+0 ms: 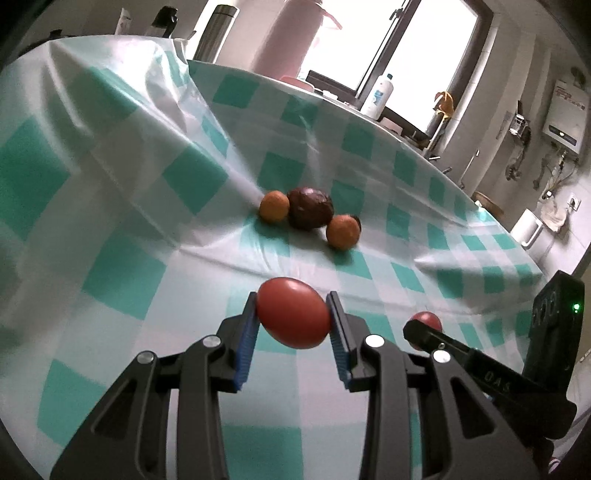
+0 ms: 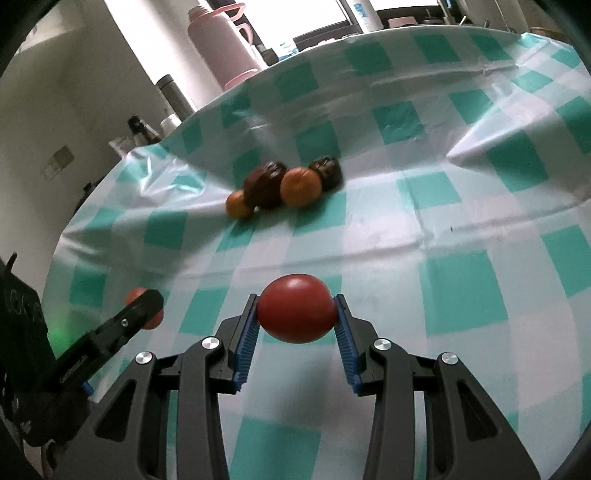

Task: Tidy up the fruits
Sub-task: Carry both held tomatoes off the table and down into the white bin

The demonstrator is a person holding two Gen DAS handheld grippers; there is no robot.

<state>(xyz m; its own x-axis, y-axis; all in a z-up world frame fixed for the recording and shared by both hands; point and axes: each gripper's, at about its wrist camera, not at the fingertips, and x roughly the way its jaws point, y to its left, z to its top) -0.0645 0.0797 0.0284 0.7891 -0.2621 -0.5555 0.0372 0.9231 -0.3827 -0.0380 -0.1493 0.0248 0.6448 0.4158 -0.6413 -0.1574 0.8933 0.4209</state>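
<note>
My left gripper is shut on a red tomato, held above the green-and-white checked tablecloth. My right gripper is shut on a second red tomato; it also shows at the right of the left wrist view. Farther on the cloth lies a cluster: two small oranges beside a dark brown fruit. In the right wrist view the cluster shows two oranges and two dark fruits. The left gripper shows at the left there.
A pink flask, a steel flask and a white bottle stand beyond the table's far edge by the window. The cloth has raised folds at the back left. A white jug stands at the right.
</note>
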